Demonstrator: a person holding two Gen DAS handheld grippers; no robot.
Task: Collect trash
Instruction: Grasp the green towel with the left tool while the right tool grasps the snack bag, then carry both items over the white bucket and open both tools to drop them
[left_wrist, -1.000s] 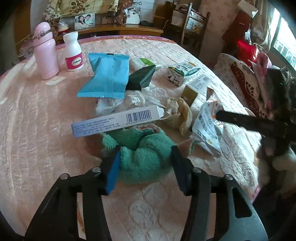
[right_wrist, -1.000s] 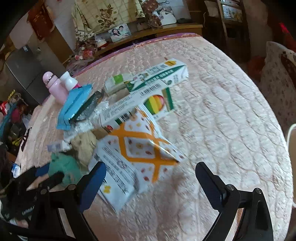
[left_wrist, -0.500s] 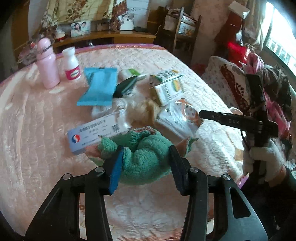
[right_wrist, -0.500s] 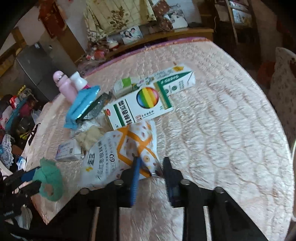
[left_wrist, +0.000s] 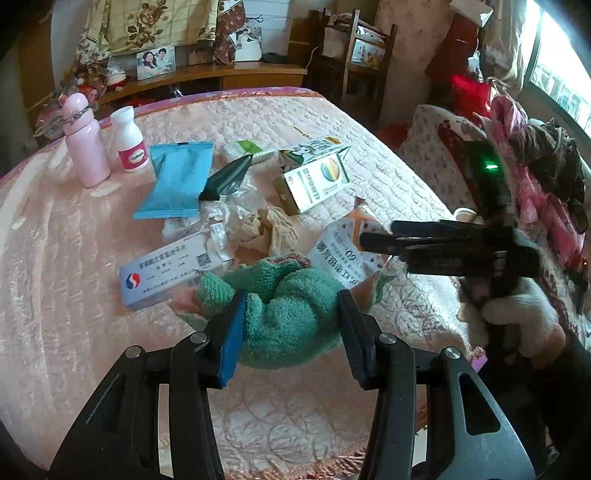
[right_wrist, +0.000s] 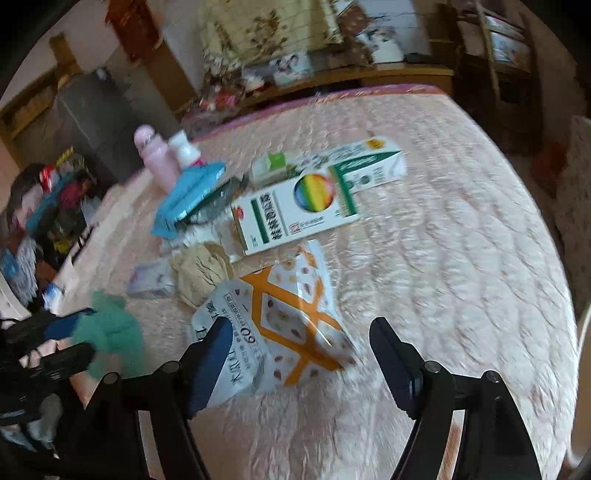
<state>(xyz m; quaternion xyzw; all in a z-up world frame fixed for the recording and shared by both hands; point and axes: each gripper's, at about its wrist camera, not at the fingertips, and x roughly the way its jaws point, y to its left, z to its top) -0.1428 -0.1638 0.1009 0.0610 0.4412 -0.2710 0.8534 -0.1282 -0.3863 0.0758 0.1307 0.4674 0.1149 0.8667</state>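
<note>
Left jaws (left_wrist: 288, 328) clamp green cloth (left_wrist: 288, 314); right jaws (right_wrist: 299, 354), just reopening, straddle snack bag (right_wrist: 280, 317).

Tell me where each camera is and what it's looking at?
Left wrist: sits on the left gripper, looking down at the bed; its fingers squeeze a green towel, a gloved hand shows.
Right wrist: sits on the right gripper, open, over a snack bag.
Both show the towel, bag, rainbow box.
</note>
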